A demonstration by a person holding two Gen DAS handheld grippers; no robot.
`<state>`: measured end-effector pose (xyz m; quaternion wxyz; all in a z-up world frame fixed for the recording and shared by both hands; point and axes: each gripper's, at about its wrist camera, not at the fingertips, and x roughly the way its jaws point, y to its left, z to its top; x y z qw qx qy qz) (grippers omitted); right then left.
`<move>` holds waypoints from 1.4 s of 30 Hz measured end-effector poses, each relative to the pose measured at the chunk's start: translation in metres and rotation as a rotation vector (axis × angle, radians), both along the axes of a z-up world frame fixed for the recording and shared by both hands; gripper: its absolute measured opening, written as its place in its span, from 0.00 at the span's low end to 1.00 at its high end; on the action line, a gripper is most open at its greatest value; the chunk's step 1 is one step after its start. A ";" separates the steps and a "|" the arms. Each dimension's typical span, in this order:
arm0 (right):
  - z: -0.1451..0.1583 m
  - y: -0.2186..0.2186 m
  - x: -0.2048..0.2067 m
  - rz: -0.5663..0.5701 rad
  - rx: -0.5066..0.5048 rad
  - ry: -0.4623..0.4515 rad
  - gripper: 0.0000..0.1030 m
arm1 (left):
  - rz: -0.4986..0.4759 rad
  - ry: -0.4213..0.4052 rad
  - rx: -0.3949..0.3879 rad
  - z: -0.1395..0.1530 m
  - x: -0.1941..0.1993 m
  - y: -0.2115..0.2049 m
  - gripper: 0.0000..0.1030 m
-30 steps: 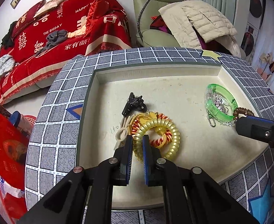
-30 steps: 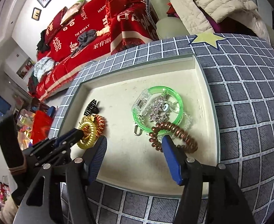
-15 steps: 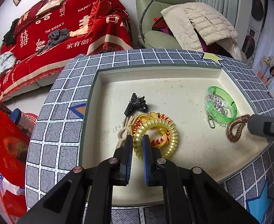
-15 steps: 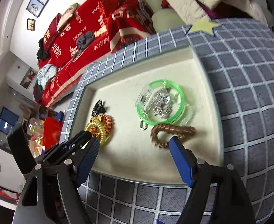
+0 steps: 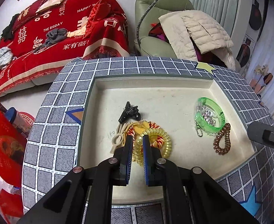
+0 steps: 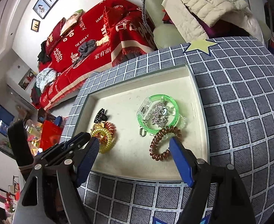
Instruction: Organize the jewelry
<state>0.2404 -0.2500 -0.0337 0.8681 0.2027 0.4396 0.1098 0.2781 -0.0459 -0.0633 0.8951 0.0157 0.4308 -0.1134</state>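
A cream tray (image 5: pixel 155 89) holds the jewelry. My left gripper (image 5: pixel 137 140) is shut on the near rim of a yellow spiral hair tie (image 5: pixel 159 140), which lies over an orange-red coil (image 5: pixel 153 126). A black claw clip (image 5: pixel 128 112) sits just behind them. At the tray's right, a green bangle (image 6: pixel 158 112) rings a silvery chain (image 6: pixel 157 115). A brown spiral hair tie (image 6: pixel 161 143) lies in front of the bangle. My right gripper (image 6: pixel 134 141) stands open above the tray's near edge, its right fingertip in front of the brown coil and holding nothing.
A grey grid-patterned cloth (image 6: pixel 239 112) covers the table around the tray. A beige hair loop (image 5: pixel 118 134) lies left of the yellow coil. Behind the table are a red-covered sofa (image 5: pixel 62 28) and a green armchair (image 5: pixel 155 18) with a beige jacket. Red bags (image 5: pixel 4 141) stand at the left.
The right gripper has opened wider and drawn back and up. The brown coil, between its fingers a second ago, now lies free by the green bangle. The left gripper has kept still.
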 end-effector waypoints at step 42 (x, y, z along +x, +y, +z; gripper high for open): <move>0.027 0.037 -0.108 -0.168 -0.491 -0.256 1.00 | 0.148 -0.228 0.057 0.018 -0.111 0.026 1.00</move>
